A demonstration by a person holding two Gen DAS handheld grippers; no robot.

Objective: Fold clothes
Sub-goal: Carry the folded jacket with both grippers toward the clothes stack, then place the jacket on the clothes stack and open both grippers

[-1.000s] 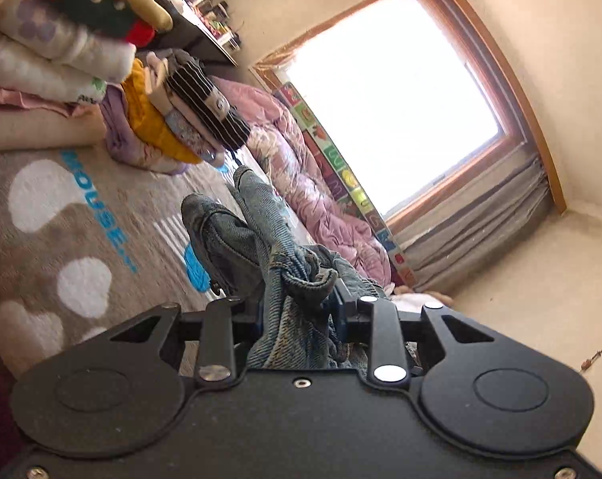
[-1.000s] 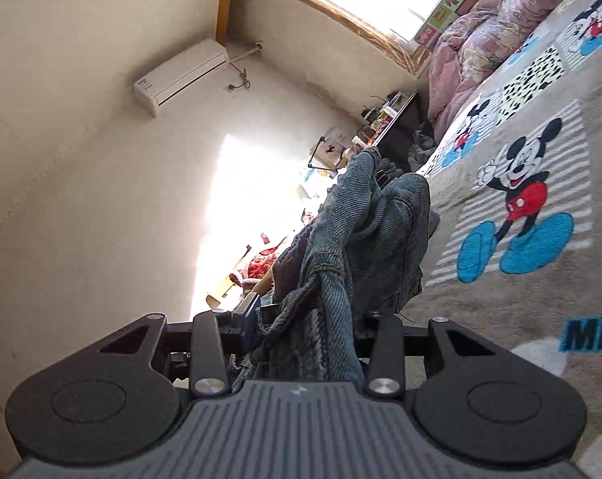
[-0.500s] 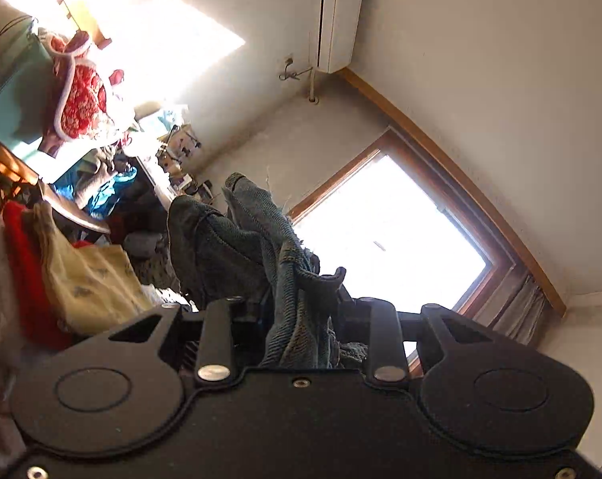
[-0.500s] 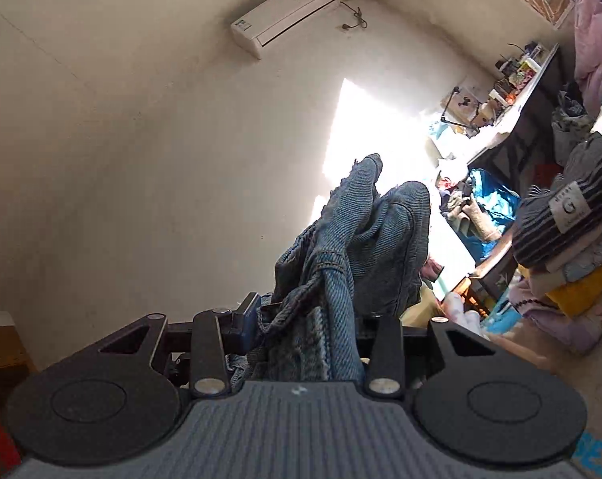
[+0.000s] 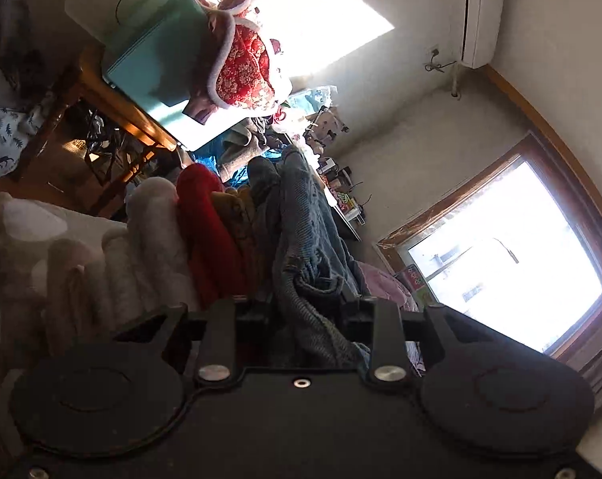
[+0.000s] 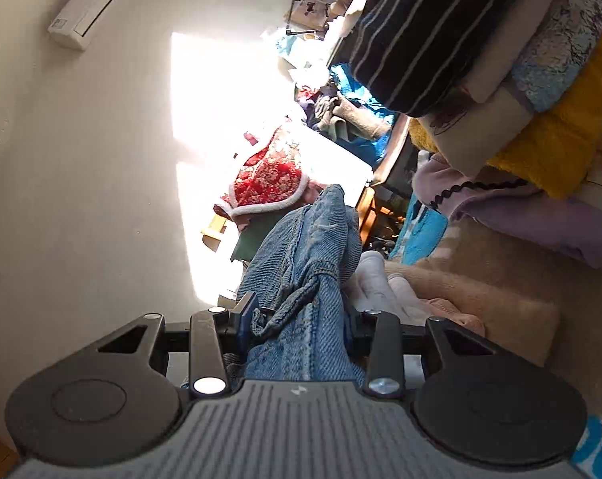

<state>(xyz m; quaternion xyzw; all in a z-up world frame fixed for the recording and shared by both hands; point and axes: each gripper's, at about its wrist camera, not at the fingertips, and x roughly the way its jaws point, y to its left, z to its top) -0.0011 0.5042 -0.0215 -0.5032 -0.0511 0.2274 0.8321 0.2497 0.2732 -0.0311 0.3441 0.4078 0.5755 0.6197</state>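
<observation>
Both grippers hold a bunched blue denim garment. In the left wrist view the denim (image 5: 301, 239) rises from between the fingers of my left gripper (image 5: 305, 311), which is shut on it, right beside a stack of folded clothes (image 5: 197, 235) in red, white and mustard. In the right wrist view my right gripper (image 6: 297, 319) is shut on the denim (image 6: 305, 263), with folded white and peach clothes (image 6: 452, 291) just to its right. The fingertips are hidden by the cloth in both views.
A taller pile of folded clothes (image 6: 500, 80), striped, yellow and lilac, stands at the upper right of the right wrist view. A teal box (image 5: 157, 52) with a red quilted garment (image 5: 241, 68) sits on a wooden table. A window (image 5: 508, 251) and an air conditioner (image 5: 476, 12) are on the walls.
Both grippers have swung with the denim away from the Mickey Mouse blanket, up past the wall, and over to the stacks of folded clothes. Both grips stayed shut.
</observation>
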